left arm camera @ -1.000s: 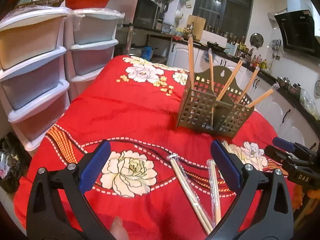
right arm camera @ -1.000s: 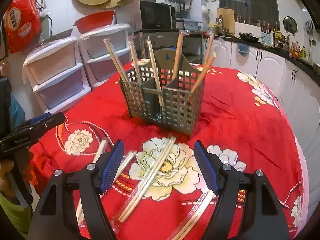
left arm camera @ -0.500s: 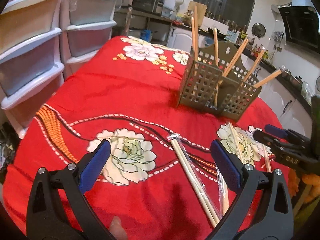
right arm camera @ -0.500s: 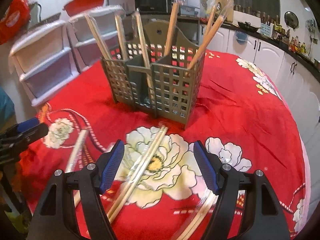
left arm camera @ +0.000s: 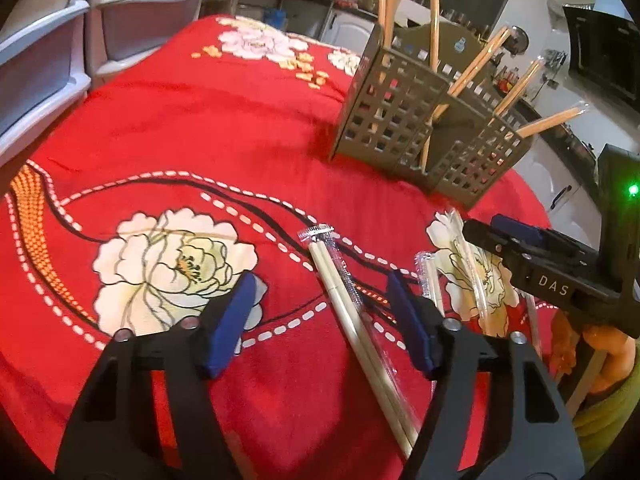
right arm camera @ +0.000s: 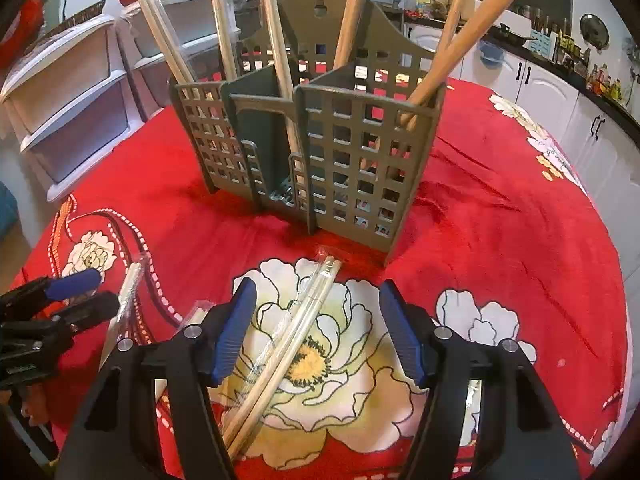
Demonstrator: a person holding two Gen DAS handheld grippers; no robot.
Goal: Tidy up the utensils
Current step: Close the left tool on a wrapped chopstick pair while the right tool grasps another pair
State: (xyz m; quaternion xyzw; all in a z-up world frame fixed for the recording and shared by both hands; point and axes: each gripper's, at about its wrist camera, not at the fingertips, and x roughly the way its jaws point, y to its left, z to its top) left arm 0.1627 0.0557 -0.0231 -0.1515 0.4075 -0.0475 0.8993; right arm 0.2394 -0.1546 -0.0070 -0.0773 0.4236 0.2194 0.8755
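Lettering "DAS" marks the right hand-held gripper (left arm camera: pixel 516 236); both hand-held grippers gape, closing, pads touching nothing.

The wrapped chopsticks (left arm camera: pixel 356 320) are running out of sight under the left gripper (left arm camera: pixel 320 320), and the utensil holder (right arm camera: pixel 320 132) is hiding the lower ends of its chopsticks.

Both views are evenly lit by indoor light, with the red tablecloth (left arm camera: pixel 240 120) strongly saturated and only soft shadows cast beneath the utensil holder (right arm camera: pixel 352 152). Strong barrel distortion is seen at the edges, where the drawer units (right arm camera: pixel 72 92) and cabinets (right arm camera: pixel 560 96) are bent and the corners are cut off by a black vignette. Slight softness is noted in the far kitchen background, small glints are thrown off the plastic chopstick wrappers (left arm camera: pixel 340 264), and a green indicator light (left arm camera: pixel 633 189) is bloomed.
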